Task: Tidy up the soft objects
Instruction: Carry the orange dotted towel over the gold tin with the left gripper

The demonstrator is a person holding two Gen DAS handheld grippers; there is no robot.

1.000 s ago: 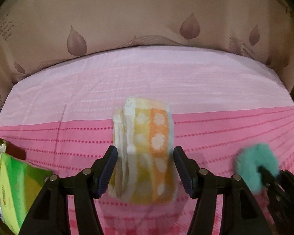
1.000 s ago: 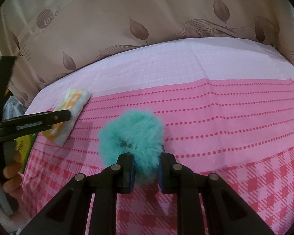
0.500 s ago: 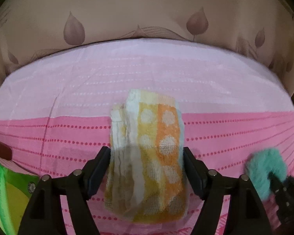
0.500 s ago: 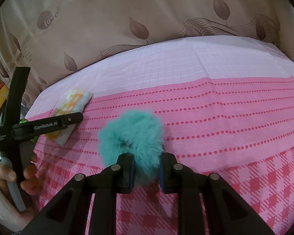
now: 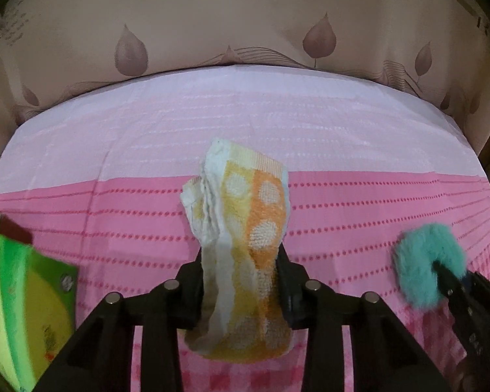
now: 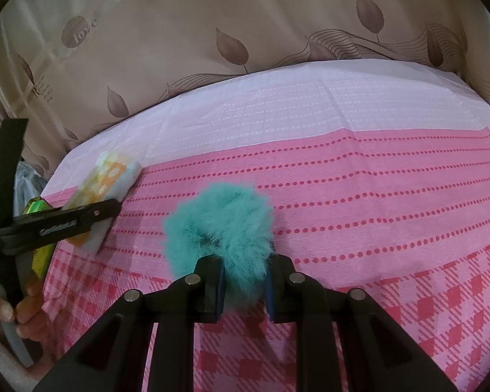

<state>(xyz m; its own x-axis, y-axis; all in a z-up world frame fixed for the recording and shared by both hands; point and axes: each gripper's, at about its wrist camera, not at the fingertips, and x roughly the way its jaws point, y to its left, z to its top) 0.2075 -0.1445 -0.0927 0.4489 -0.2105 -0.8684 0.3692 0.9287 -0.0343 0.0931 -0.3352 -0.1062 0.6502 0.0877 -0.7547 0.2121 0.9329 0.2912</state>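
nearest, the left gripper [image 5: 240, 285] is closing its jaws on a folded towel [image 5: 245, 228] and already pinches its middle; the cloth narrows there. the right gripper [image 6: 245, 289], jaws nearly together, squeezes a fluffy teal ring [image 6: 219, 225]. both sit on the pink bedspread [image 5: 359, 202], the towel to the left, the ring to the right. the towel's long axis runs near to far, its far end tipping slightly left. a waist-only grip could let loose layers unfold, or catch bedspread, though that contact is hidden.
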